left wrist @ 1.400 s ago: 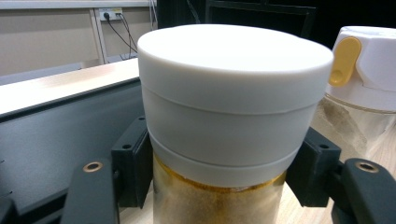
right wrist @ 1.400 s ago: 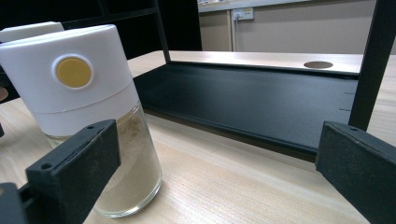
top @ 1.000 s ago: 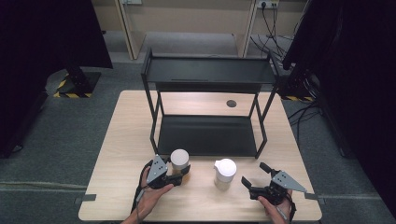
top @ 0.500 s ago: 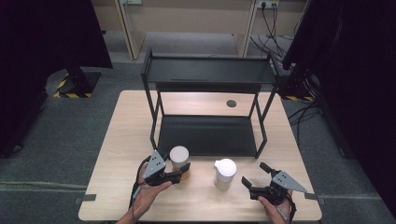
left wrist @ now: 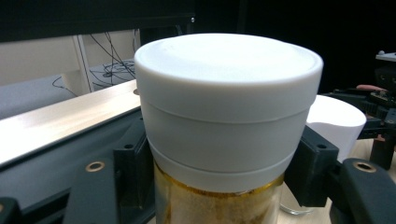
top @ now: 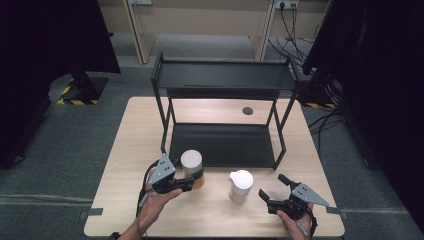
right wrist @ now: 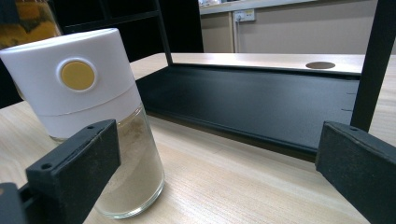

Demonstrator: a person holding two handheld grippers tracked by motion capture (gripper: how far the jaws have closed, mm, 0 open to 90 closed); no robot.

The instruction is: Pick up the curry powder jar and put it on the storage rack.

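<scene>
Glass spice jar with a wide white plastic lid and orange-yellow powder inside (top: pixel 191 167) stands upright, its long axis vertical and the lid facing up, clenched between the black fingers of the left gripper (top: pixel 192 179). In the left gripper view the fingers (left wrist: pixel 312 168) press the clear glass body from both sides just under the smooth, round, stepped lid. The jar is near the front-left part of the pale wooden desk (top: pixel 125 150), just in front of the black metal two-tier rack's (top: pixel 225 80) lower shelf, close to its left front leg.

To its right, a little apart, a second clear glass jar with a tall white cap bearing a round yellow button, filled with pale beige powder (top: pixel 240 185), also stands upright on the desk. The right gripper (top: pixel 274 191) rests near the front-right edge of the desk, its fingers spread wide and holding nothing; in the right gripper view one finger (right wrist: pixel 74 172) sits in front of the beige jar's glass, whether touching I cannot tell.

The rack's lower shelf is a flat matt black tray with a low lip, bare across its surface, and the upper shelf is likewise a shallow black tray. Bare wood lies between the two jars and along the desk's front edge. A small dark round hole (top: pixel 247 111) marks the desk behind the rack.
</scene>
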